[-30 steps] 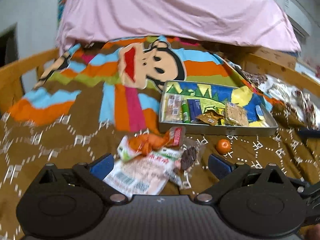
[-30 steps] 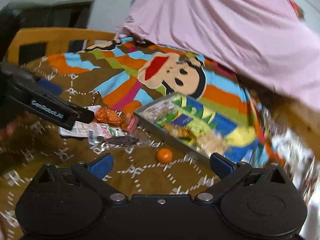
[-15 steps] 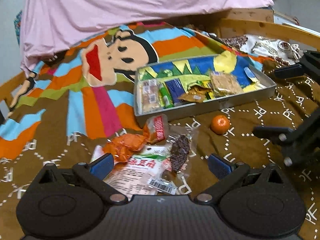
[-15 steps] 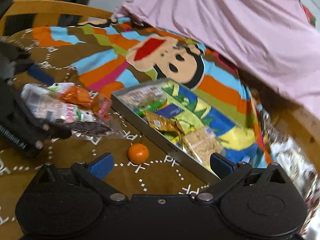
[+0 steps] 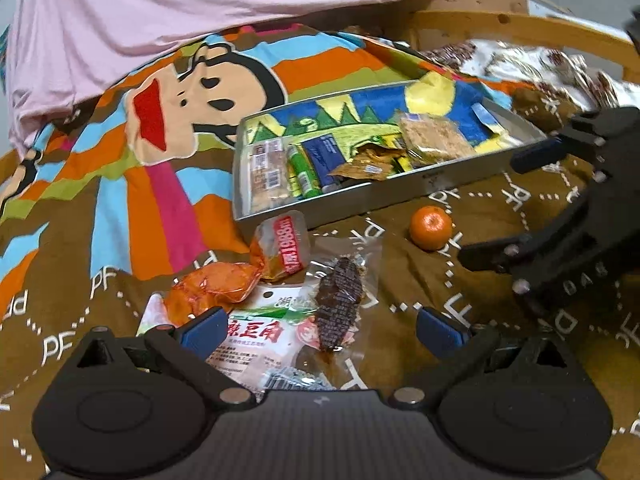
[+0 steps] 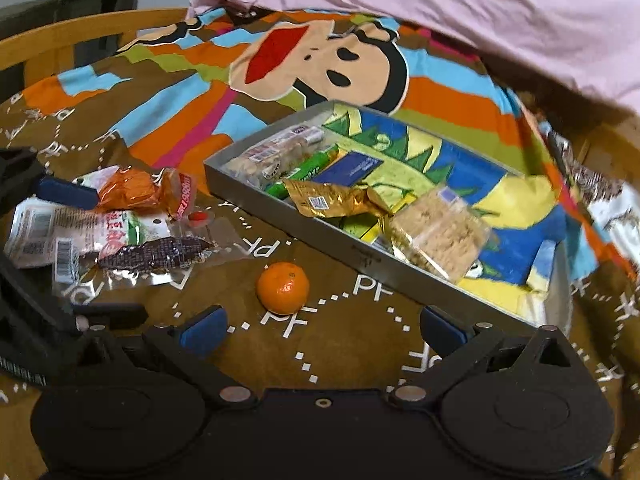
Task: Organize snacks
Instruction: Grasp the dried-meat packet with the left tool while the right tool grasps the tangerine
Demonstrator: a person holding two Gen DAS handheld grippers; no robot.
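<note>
While both tools hover over the blanket (image 5: 72,264), the left gripper (image 5: 320,330) spreads its jaws wide and empty around the white packet (image 5: 256,344) and dark snack bar (image 5: 338,304), with orange pouches (image 5: 216,292) at ten o'clock. Moving right, the mandarin (image 6: 283,288) sits at twelve o'clock of the right gripper (image 6: 322,326), also wide open, holding nothing. At two o'clock, the metal tray (image 6: 384,270) holds wrapped snacks.
</note>
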